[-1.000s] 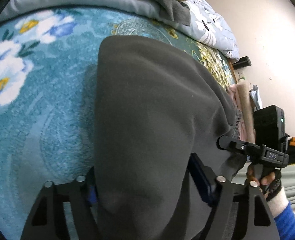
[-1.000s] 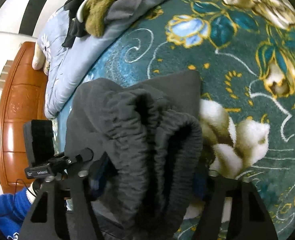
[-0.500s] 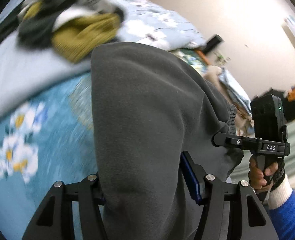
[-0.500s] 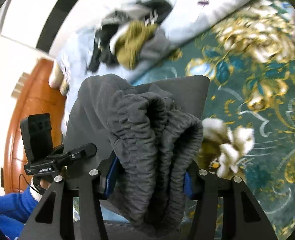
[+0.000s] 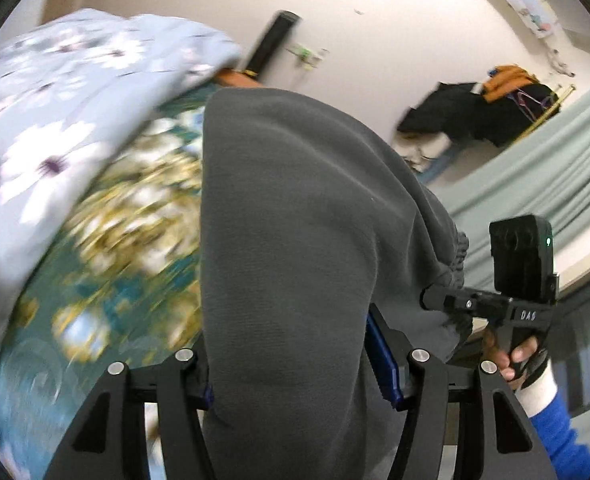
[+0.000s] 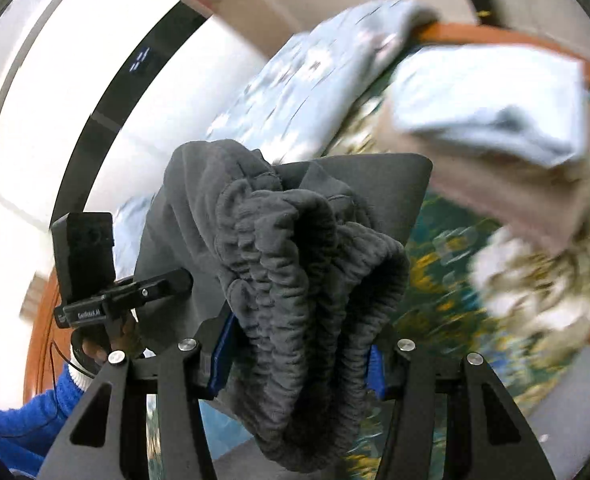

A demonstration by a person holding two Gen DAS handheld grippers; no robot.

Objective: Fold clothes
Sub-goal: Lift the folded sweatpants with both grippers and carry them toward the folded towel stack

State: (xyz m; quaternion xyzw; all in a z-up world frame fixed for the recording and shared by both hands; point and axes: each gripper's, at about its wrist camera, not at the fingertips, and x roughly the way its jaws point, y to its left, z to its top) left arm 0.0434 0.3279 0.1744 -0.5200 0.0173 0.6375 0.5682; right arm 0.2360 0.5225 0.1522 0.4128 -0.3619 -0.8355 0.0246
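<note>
We've got the folded grey pants (image 5: 295,248) up in the air over the bed (image 5: 107,264), one end in each pair of tongs. Left tongs (image 5: 295,376) pinch the smooth folded end; right tongs (image 6: 295,352) pinch the bunched elastic waistband (image 6: 307,264). Judging it a carry step: we should keep both grips level and the same distance apart so the fold doesn't slip open, then set down flat. The fabric is thick fleece, stacked in several layers and bulging between the pads. The background is blurred, so we can't pin down a landing spot.
</note>
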